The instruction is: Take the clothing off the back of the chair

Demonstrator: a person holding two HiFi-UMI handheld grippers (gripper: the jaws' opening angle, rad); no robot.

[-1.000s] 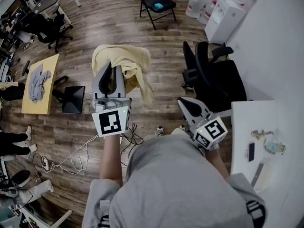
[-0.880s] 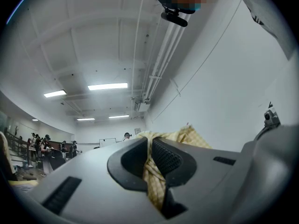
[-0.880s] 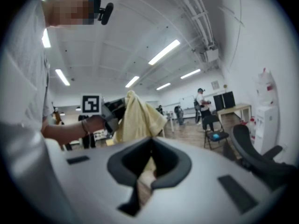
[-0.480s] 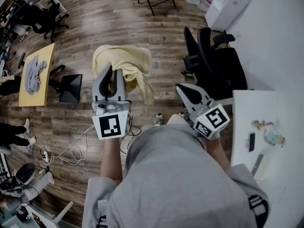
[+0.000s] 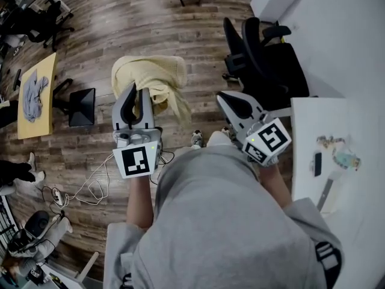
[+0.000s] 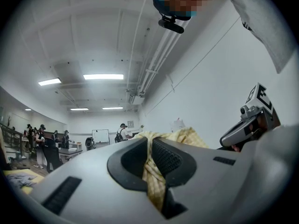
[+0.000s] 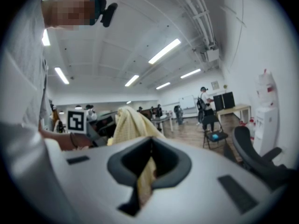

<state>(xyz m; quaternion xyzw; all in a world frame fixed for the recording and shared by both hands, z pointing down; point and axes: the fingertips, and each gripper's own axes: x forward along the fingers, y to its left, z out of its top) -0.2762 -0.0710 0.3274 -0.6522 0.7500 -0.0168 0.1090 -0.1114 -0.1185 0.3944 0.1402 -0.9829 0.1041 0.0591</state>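
A pale yellow garment [image 5: 153, 77] hangs bunched in the air above the wooden floor. My left gripper [image 5: 136, 95] is shut on a fold of it, and in the left gripper view the fabric [image 6: 154, 181] is pinched between the pads. My right gripper [image 5: 224, 99] is level with it at the right. In the right gripper view a strip of yellow fabric [image 7: 144, 183] fills the slot between the closed jaws, and the rest of the garment [image 7: 128, 125] rises ahead. In the head view no cloth shows between the right gripper and the garment.
A black office chair [image 5: 264, 65] stands at the right, close to my right gripper. At the right edge a white table [image 5: 337, 179] carries small items. To the left are a black monitor stand [image 5: 81, 106] and a yellow board [image 5: 36, 95] with a grey cloth. Cables [image 5: 90, 191] lie on the floor.
The left gripper and the yellow garment have sunk a little. The view has shifted, so the folding chair at the top has nearly left the picture. The right gripper has held still.
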